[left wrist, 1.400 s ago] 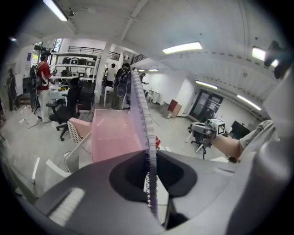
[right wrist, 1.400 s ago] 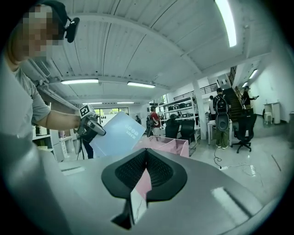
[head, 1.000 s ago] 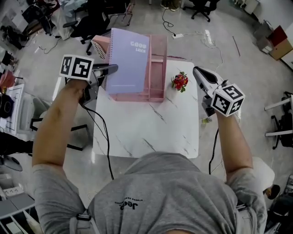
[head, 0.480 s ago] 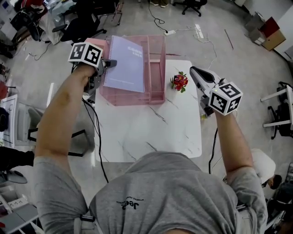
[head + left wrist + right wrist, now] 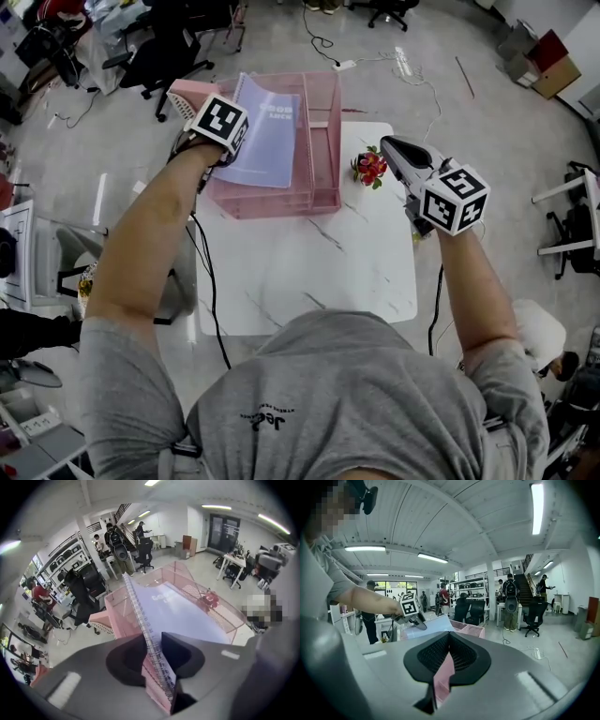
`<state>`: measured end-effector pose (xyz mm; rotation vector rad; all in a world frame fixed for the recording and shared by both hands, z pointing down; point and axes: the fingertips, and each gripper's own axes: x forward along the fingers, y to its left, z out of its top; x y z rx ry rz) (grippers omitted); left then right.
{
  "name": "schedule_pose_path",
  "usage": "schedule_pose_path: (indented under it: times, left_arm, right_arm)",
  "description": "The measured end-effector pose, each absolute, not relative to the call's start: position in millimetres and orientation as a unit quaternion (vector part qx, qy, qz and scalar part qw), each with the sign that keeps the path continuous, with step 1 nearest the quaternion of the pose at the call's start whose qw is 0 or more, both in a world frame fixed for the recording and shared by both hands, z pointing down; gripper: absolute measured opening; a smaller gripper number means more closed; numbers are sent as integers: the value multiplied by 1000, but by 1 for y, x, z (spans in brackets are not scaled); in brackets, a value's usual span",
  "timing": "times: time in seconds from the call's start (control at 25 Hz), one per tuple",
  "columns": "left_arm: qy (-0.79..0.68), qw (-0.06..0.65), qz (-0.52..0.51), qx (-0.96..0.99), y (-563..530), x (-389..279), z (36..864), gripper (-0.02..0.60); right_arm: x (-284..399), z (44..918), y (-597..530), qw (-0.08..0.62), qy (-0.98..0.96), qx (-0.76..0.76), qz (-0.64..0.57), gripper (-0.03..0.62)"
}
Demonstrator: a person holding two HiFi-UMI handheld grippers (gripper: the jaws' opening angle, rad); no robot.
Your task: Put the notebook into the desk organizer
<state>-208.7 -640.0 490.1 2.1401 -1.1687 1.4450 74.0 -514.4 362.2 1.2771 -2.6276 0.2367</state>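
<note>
Your left gripper (image 5: pixel 153 645) has its jaws a little apart. They have just been opening, and the spiral edge of the notebook (image 5: pixel 268 141) stands between them. The notebook lies tilted inside the pink desk organizer (image 5: pixel 324 141), at the far left corner of the tabletop (image 5: pixel 309 272). Your right gripper (image 5: pixel 449 638) is well apart from it, with the jaws together on nothing.

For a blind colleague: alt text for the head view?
A lilac spiral-bound notebook leans in a pink wire-mesh desk organizer on a white marbled table, its spine between the left gripper's jaws, which have just been opening.
</note>
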Motion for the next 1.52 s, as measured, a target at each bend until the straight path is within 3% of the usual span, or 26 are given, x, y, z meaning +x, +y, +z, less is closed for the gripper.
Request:
schedule_pose_path:
  times: [0.36, 0.4, 0.44, 0.48, 0.6, 1.2, 1.52]
  left_arm:
    - [-400, 58, 515, 756, -644, -193, 496, 180]
    - [-405, 33, 523, 749, -646, -194, 495, 223]
    - [-409, 8, 531, 742, -649, -196, 494, 333]
    - [-412, -10, 534, 739, -650, -196, 492, 380]
    - [-421, -9, 503, 755, -649, -191, 479, 425]
    - [-439, 21, 323, 838, -608, -157, 406, 420]
    - [-438, 54, 184, 878, -544, -102, 372, 325]
  right_arm:
    - [68, 364, -512, 113, -892, 432, 76, 3]
    - [69, 363, -512, 112, -892, 432, 75, 3]
    - [69, 363, -512, 112, -892, 432, 75, 3]
    - [69, 362, -512, 112, -892, 432, 75, 3]
    - [69, 360, -510, 110, -893, 430, 74, 3]
    - [86, 338, -495, 89, -899, 424, 58, 3]
    - [127, 323, -469, 82, -906, 413, 45, 3]
